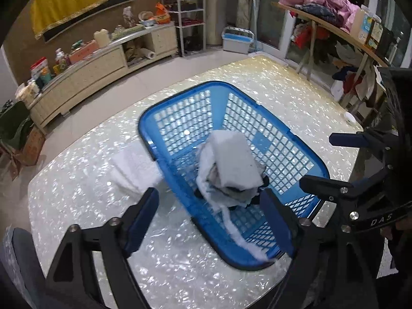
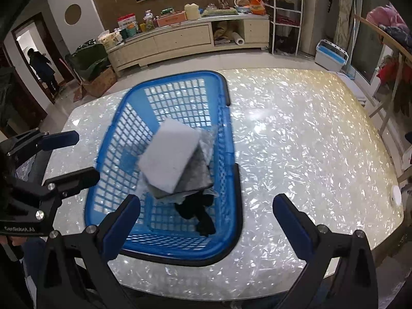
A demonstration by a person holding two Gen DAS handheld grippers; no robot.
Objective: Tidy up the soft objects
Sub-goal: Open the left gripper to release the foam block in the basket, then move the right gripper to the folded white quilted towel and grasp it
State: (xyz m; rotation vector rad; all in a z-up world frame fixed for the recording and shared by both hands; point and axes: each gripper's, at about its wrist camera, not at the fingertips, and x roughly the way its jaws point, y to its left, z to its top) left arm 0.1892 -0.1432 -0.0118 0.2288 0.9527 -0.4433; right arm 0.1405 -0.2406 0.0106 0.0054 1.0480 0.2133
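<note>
Both the left gripper (image 1: 208,206) and the right gripper (image 2: 206,213) are seen spread, empty. Folded grey-white cloths (image 2: 172,164) are stacked, tilted, in the blue basket (image 2: 231,139); possibly unsupported. Toppling may follow; a strip (image 1: 242,234) trails over the rim.

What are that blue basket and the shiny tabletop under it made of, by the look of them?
Blue basket: looks like moulded plastic, smooth and slightly glossy, with grid-slotted walls and floor. Tabletop: a glossy, pearly white surface with flaky shimmer, like mother-of-pearl; whether real shell, laminate or a printed cover cannot be told.
</note>
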